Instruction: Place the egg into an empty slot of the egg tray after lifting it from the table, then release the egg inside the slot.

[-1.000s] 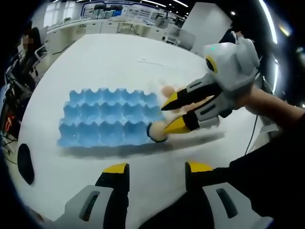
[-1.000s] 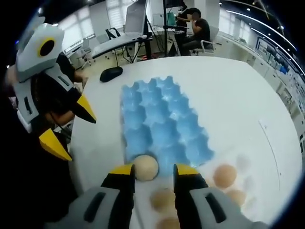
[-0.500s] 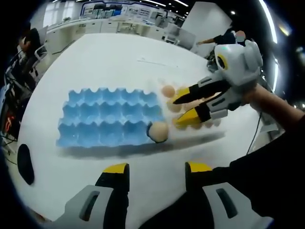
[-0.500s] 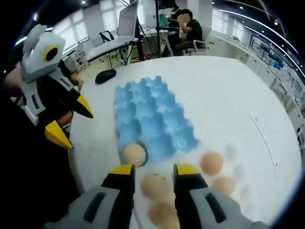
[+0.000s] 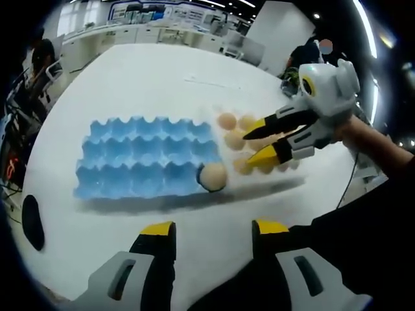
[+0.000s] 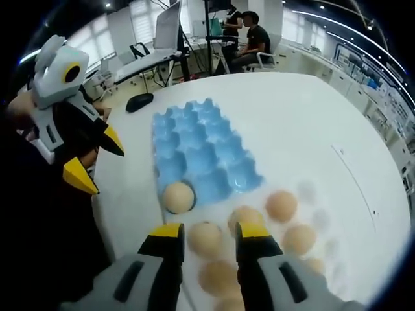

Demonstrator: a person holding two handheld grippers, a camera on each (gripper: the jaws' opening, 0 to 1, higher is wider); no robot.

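A: White worktop (image 6: 311, 129), office desks behind. Blue egg tray (image 6: 201, 155) has one egg (image 6: 178, 196) seated in its near corner slot.

B: So I read one placement as done. My right gripper (image 6: 209, 234) hangs over the loose eggs (image 6: 283, 206), fingers apart, empty.

A: Left gripper (image 5: 206, 230)?

B: Open, idle. Next I must straddle one egg (image 6: 205, 237) without knocking its close neighbours.

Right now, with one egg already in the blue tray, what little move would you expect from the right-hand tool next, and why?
Probably a small dip onto the loose egg between its open jaws, then a close. One egg already sits in a corner slot of the blue tray, other slots look empty, and the right gripper holds nothing above more eggs on the table.
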